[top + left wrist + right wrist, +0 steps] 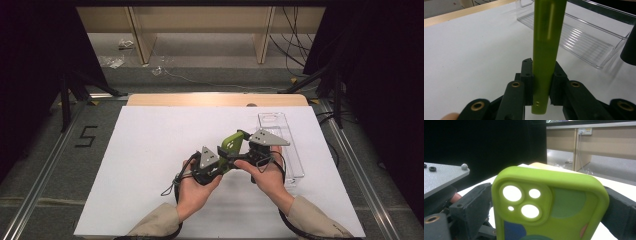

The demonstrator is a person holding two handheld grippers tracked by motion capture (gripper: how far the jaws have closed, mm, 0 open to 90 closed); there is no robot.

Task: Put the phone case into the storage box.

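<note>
There is one green phone case (233,141). There is one clear plastic tray (295,160). There are two tongs, a left one (218,161) and a right one (244,150). Two hands hold them, one left hand (194,186) and one right hand (266,176). There is one table (150,150).

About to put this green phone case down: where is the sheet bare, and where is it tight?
The white sheet lies bare all along its left half, and along the far strip toward the wooden table edge. It is crowded right of centre, where the left gripper and right gripper hold the green phone case beside the clear plastic tray.
</note>
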